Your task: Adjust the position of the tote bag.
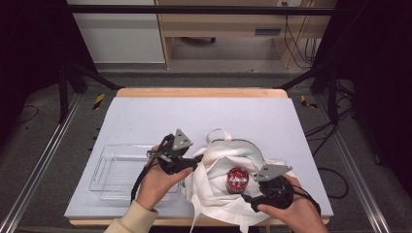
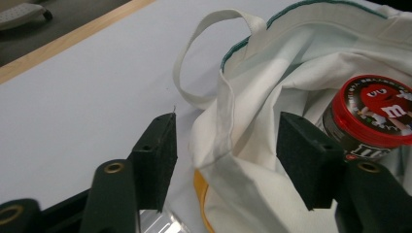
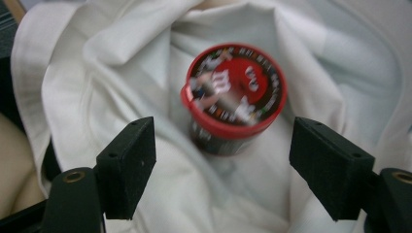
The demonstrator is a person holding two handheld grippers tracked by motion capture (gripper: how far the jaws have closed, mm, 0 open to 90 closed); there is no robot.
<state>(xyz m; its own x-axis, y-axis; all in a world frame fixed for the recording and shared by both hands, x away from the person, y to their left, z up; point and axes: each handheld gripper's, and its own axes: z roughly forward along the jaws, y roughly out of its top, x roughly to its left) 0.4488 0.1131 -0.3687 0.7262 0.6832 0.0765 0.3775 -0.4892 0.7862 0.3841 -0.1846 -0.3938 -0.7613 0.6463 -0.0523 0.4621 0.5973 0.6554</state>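
High view: one bag [image 1: 221, 165], one tub [image 1: 237, 179], one tray [image 1: 114, 170].

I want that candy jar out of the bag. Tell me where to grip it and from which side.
Grip the candy jar on its dark wall just below the red lid, coming from above through the bag's open mouth. It stands roughly upright with cloth bunched around it, so probably only the top is free.

My desk [image 1: 145, 114] is a pale lavender sheet edged in light wood, standing on grey carpet [image 1: 48, 160] between two metal floor rails [image 1: 36, 170]. Beyond it I see a light wooden cabinet [image 1: 223, 24] against a white wall panel [image 1: 119, 39], with black cables [image 1: 301, 43] hanging at its right and dark curtains [image 1: 29, 43] on both sides.
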